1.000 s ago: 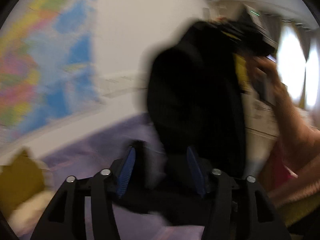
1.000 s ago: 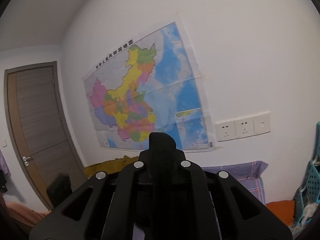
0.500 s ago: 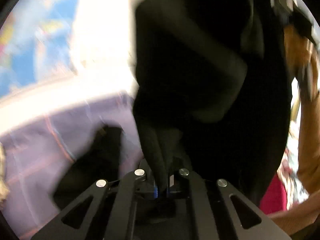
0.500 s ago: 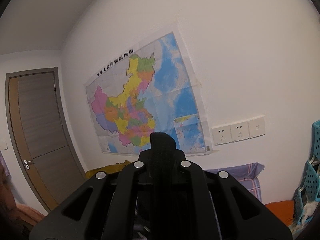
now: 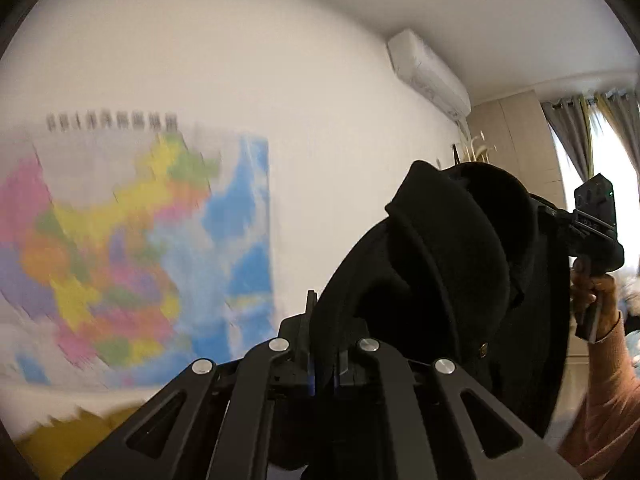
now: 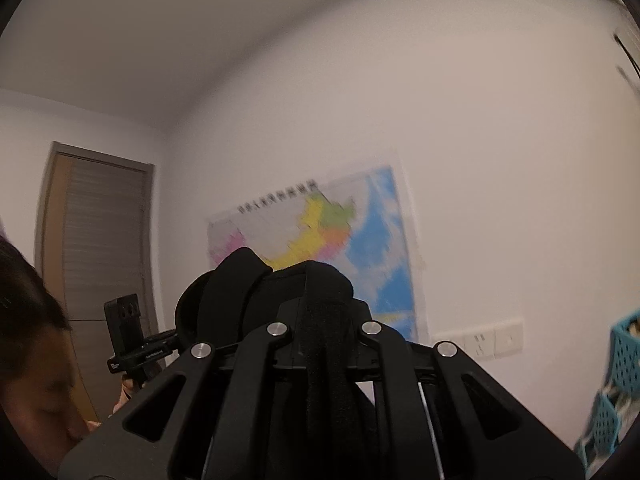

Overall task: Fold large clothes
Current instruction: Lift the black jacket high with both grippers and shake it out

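Both raised high: left gripper (image 5: pixel 324 372) and right gripper (image 6: pixel 326 344) each pinching the black coat (image 5: pixel 448 280), hanging between; heavy cloth likely to slip from such narrow bites if swung

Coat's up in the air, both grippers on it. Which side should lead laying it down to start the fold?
Hedged: left. Both the left gripper and right gripper are shut on the black coat, but only the left view shows how it hangs.
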A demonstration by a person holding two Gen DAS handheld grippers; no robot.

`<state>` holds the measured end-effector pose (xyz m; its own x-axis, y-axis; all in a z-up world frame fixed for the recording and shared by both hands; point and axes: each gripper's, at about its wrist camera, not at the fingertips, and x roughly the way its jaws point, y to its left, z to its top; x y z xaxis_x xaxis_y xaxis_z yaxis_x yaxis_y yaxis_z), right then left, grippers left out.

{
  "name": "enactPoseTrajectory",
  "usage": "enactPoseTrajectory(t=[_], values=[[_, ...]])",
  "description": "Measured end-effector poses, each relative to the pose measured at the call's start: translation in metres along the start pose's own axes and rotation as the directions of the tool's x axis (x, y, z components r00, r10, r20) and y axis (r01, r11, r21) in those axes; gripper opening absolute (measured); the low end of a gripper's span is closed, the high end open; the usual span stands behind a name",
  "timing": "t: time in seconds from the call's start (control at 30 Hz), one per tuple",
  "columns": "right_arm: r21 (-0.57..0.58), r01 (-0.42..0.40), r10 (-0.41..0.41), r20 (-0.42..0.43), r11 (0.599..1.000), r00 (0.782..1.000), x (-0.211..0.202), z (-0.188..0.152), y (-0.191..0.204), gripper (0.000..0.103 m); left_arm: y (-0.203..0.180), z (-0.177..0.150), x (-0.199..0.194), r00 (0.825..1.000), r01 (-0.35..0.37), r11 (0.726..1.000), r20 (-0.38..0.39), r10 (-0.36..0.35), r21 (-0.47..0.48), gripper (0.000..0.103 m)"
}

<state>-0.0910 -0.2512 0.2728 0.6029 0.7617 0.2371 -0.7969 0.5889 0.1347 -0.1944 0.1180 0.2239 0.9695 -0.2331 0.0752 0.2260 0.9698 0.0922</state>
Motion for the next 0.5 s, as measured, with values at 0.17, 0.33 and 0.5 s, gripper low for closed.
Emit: enactPoseTrajectory(t=[0.17,0.33,0.5], values=[[-0.038,-0.017,0.020,0.075,0.999,0.997,-0.002,0.027,0.017,0.007,-0.021,0.045,-0.042,0.987,-0.136,0.985,0.095,0.127,0.102,0.005],[0.000,-0.033,0.033,0.074,0.999,0.997,0.034,0.030,-0.009,0.007,-0.033,0.068,-0.033,0.973,-0.232,0.964,0.044,0.228,0.128,0.005],[0.137,0.031,-0.013,-0.134,0.990,0.991,0.128,-0.033,-0.083,0.007,0.009,0.022,0.070,0.918,-0.315,0.940,-0.212,0.336,0.130,0.005]])
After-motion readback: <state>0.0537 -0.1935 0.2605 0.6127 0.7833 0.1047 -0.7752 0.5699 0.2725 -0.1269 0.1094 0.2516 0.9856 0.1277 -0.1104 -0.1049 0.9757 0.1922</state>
